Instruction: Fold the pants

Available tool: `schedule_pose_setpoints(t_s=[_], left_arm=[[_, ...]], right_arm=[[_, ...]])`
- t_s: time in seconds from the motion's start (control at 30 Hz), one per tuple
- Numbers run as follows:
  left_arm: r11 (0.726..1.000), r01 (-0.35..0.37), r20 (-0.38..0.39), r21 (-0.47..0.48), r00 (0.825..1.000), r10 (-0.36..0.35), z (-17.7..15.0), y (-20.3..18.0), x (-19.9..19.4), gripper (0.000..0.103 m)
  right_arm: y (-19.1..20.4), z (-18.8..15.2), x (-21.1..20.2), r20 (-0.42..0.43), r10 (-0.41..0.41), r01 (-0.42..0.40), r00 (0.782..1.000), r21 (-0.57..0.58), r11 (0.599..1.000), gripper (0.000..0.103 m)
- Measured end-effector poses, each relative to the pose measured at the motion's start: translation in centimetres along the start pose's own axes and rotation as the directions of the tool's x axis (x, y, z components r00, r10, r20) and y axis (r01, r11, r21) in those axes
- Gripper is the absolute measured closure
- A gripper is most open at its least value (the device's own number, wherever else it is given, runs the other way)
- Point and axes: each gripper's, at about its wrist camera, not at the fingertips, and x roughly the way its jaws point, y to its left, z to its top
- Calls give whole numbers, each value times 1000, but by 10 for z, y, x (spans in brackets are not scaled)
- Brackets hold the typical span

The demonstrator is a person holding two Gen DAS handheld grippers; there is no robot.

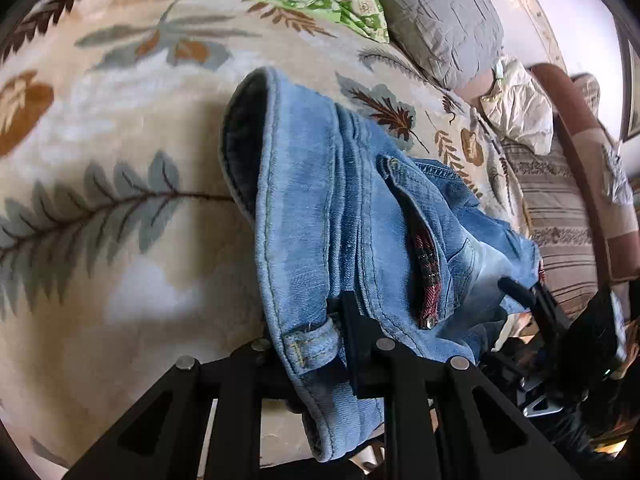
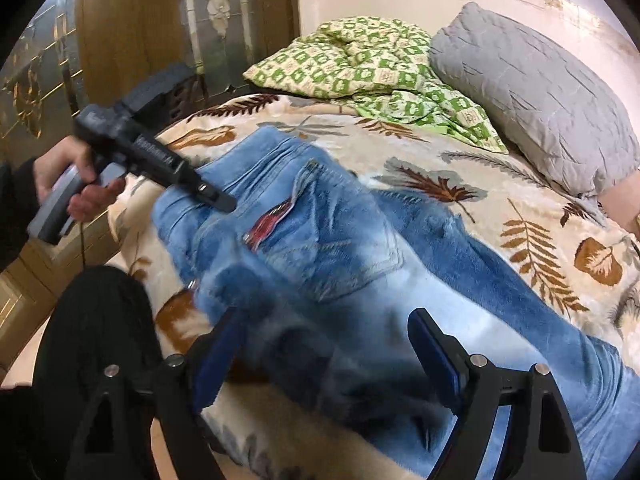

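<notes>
Light blue jeans [image 2: 344, 264] lie across a leaf-print blanket [image 2: 532, 216] on the bed, waistband towards the left, legs running to the lower right. My left gripper [image 1: 316, 344] is shut on the jeans' waistband [image 1: 304, 240] near a belt loop and lifts it off the blanket; it also shows in the right wrist view [image 2: 224, 200] at the waistband. My right gripper [image 2: 324, 344] is open, its blue-padded fingers [image 2: 432, 348] spread on either side of the seat of the jeans, just above the cloth. It also shows in the left wrist view [image 1: 532, 300].
A green patterned quilt [image 2: 360, 60] and a grey pillow [image 2: 532, 92] lie at the head of the bed. A wooden wardrobe [image 2: 120, 40] stands at the left. The person's dark-clothed leg [image 2: 92, 328] is by the bed's near edge. A striped cushion [image 1: 560, 216] lies at the right.
</notes>
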Motion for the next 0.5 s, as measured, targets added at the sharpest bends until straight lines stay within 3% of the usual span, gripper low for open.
schedule_pose_setpoints(t_s=[0.07, 0.13, 0.23, 0.37, 0.5], left_arm=[[999, -25, 22, 37, 999, 24, 5, -11, -6, 86], [998, -24, 75, 65, 997, 19, 12, -20, -25, 87], [995, -38, 132, 94, 991, 25, 22, -29, -45, 88], [988, -95, 182, 119, 981, 72, 36, -29, -70, 89], [990, -104, 234, 91, 969, 81, 44, -3, -101, 89]], right_arm=[[0, 8, 8, -8, -3, 3, 1000, 11, 1000, 17], [0, 13, 28, -71, -9, 11, 997, 27, 1000, 17], [-5, 17, 50, -118, 35, -22, 992, 109, 994, 17], [-11, 39, 62, -91, 90, -69, 992, 209, 976, 17], [7, 70, 77, -62, 114, -101, 992, 184, 978, 17]])
